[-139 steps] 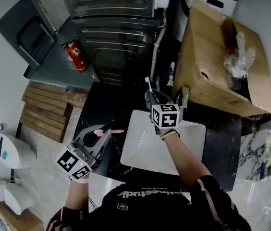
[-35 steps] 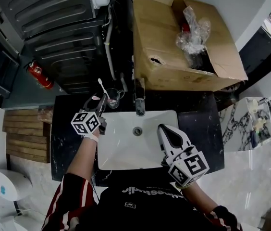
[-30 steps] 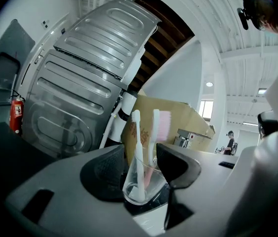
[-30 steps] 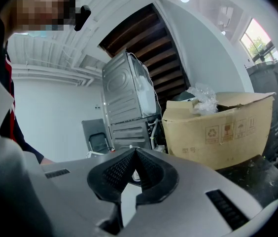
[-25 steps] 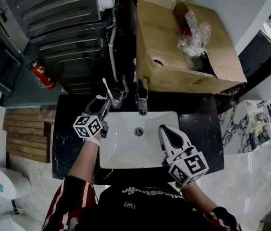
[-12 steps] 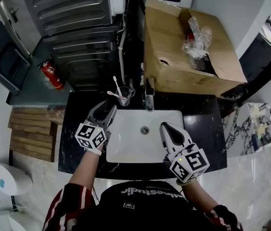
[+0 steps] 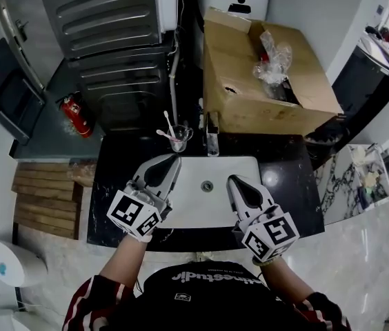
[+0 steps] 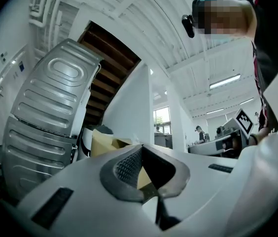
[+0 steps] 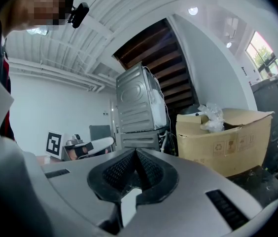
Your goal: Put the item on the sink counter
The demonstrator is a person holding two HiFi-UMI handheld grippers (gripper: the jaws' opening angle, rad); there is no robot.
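Note:
A clear glass cup [image 7: 178,142] stands on the black sink counter [image 7: 287,178] left of the faucet [image 7: 212,133]. A pink toothbrush [image 7: 163,134] and a white one [image 7: 169,121] lean in it. My left gripper [image 7: 174,160] [image 8: 141,154] hangs just in front of the cup, apart from it. Its jaws have just been closing and now stand shut with nothing between them. My right gripper [image 7: 234,181] [image 9: 135,159] hovers over the white sink basin [image 7: 201,202], shut and empty.
An open cardboard box [image 7: 263,95] with crumpled plastic stands behind the faucet. A grey washing machine [image 7: 105,12] fills the back left. A red fire extinguisher [image 7: 74,109] and a wooden pallet [image 7: 43,198] lie on the floor to the left.
My left gripper let go at the cup, drew back toward me and rose, and its jaws closed. The pink toothbrush stays in the cup. My right gripper lifted slightly.

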